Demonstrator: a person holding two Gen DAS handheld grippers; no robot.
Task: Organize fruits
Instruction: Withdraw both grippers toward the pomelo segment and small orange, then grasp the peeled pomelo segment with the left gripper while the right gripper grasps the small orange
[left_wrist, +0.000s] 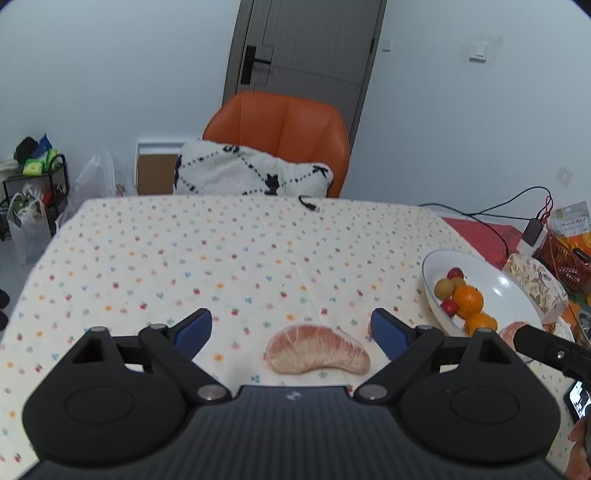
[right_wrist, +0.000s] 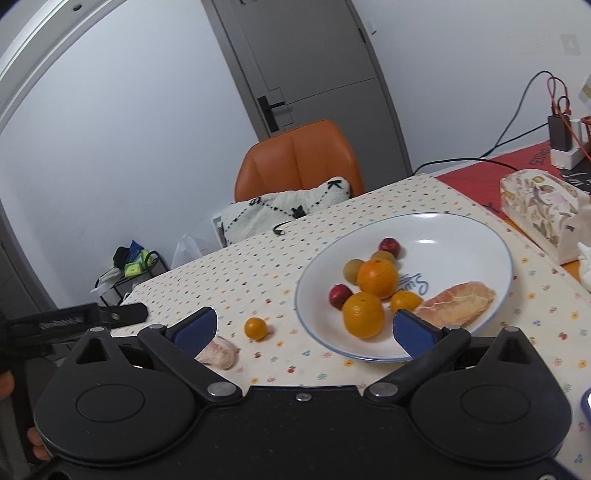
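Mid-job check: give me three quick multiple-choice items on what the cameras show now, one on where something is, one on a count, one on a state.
1. Where is the small orange fruit that is off the plate?
A. On the tablecloth, left of the plate
B. On the orange chair
C. On the tissue box

2. How many peeled pomelo segments lie on the plate?
A. None
B. One
C. Three

3. How do the left tongs stand?
A. Shut on a segment
B. Open, with a segment lying on the cloth between and ahead of them
C. Open above the plate

Answers: 1 A, it sits on the dotted tablecloth beside the plate's rim. 2 B, a single segment on the plate rests by the near right rim. 3 B, the blue pads stand wide apart and the loose segment lies untouched.
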